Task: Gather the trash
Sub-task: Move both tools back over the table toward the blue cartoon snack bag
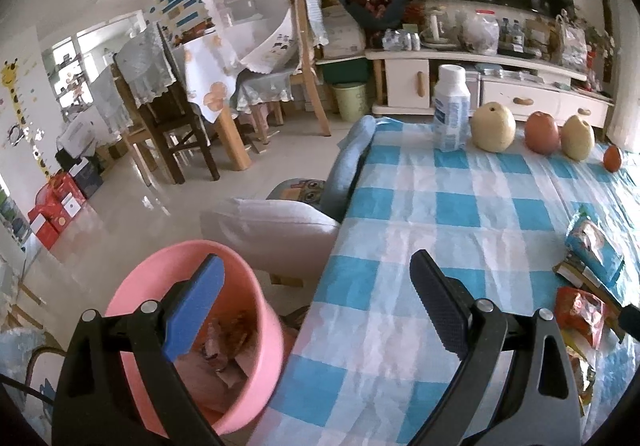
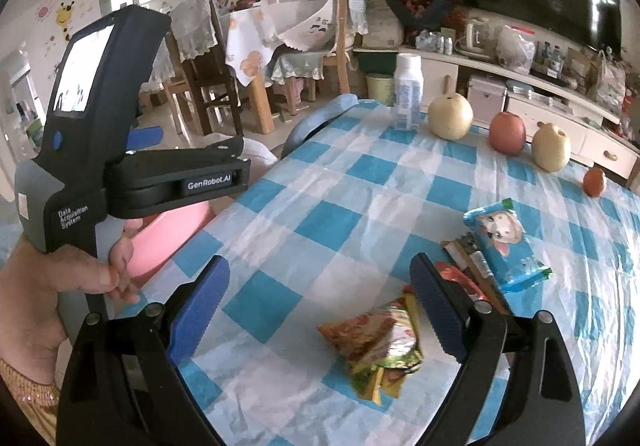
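Crumpled wrapper (image 2: pixel 376 346) lies lengthwise toward camera, between open jaws.

Bin (image 1: pixel 192 330) beside table (image 1: pixel 440 206) edge; wrappers (image 2: pixel 380 346) on table.

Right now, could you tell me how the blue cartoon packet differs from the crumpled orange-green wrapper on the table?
The blue cartoon packet looks smooth and full, while the crumpled orange-green wrapper is creased, with shiny foil showing. The packet lies partly on top of other wrappers; the crumpled wrapper lies alone on the checked cloth. The wrapper sits just ahead of the open right gripper, between its fingers in that view; the packet lies beyond it, to the right. Both lie flat and loose on the table.
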